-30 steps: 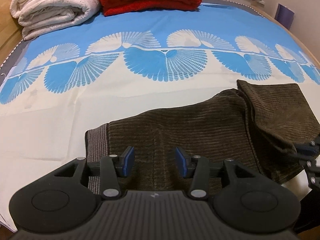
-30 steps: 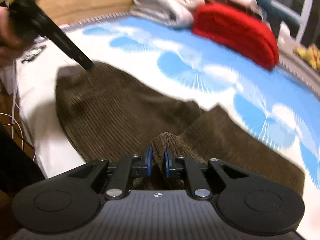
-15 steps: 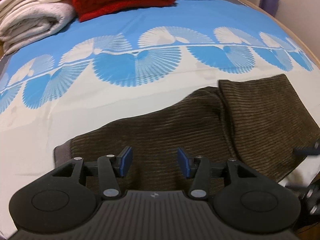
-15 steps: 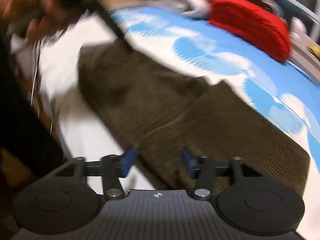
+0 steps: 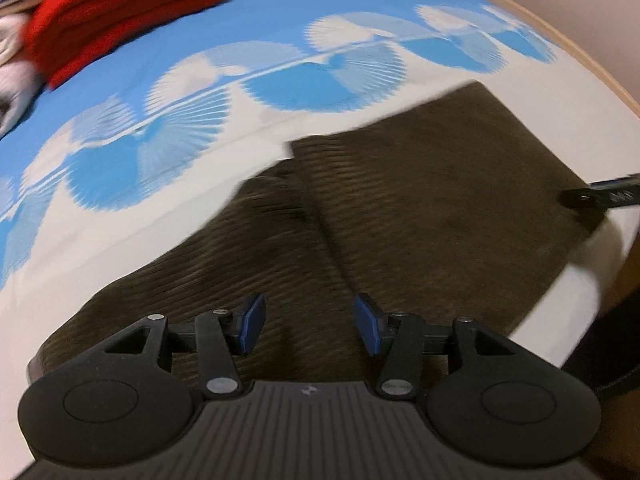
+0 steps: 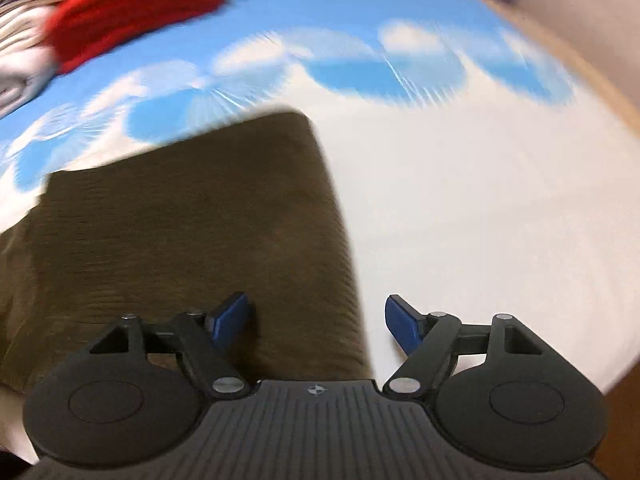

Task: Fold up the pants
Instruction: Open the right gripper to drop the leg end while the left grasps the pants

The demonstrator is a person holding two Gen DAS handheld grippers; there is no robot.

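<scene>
Right gripper (image 6: pixel 316 322) now released, left gripper (image 5: pixel 306 324) likewise, fingers spread above folded pants (image 5: pixel 400 216).

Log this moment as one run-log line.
pants: partly folded on bed sheet | left gripper: open, over pants | right gripper: open, at pants edge

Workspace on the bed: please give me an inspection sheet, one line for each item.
Surface: bed sheet, white with blue fan pattern.
Job's things: brown pants, lying flat with one part folded over another, near the front edge.
Clutter: red blanket and white bedding, at the far left corner.
Grippers: left tool open, above the pants; right tool open, over the right edge of the pants.
Cables: nothing seen.
Surroundings: wooden bed edge on the far right; blurred.
</scene>
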